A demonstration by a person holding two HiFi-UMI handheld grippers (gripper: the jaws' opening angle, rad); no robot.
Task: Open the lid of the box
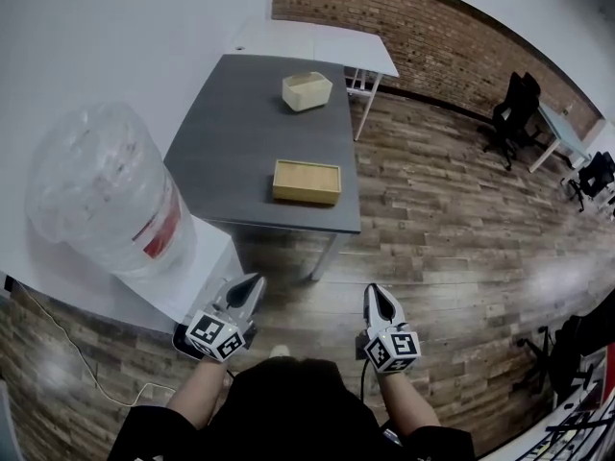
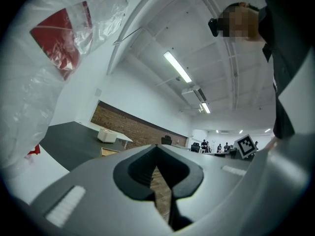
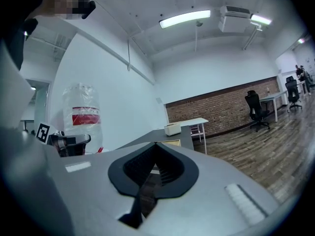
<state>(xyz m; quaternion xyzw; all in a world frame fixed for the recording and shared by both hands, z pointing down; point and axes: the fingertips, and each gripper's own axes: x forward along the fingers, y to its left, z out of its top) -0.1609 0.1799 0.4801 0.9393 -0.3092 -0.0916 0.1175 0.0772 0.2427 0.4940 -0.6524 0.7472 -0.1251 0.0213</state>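
Observation:
A flat wooden box (image 1: 306, 181) with its lid down lies near the front edge of the dark grey table (image 1: 240, 133); it also shows small in the left gripper view (image 2: 110, 151) and the right gripper view (image 3: 169, 143). A cream open-topped box (image 1: 307, 91) stands farther back on the table. My left gripper (image 1: 252, 284) and right gripper (image 1: 378, 294) are both held low, close to the person's body, well short of the table. Each has its jaws together with nothing between them (image 2: 156, 146) (image 3: 156, 144).
A large clear water bottle (image 1: 101, 190) stands on a white counter at the left, beside my left gripper. A white table (image 1: 317, 46) sits behind the grey one. Wood floor (image 1: 452, 229) lies to the right, with office chairs (image 1: 514, 113) and desks far right.

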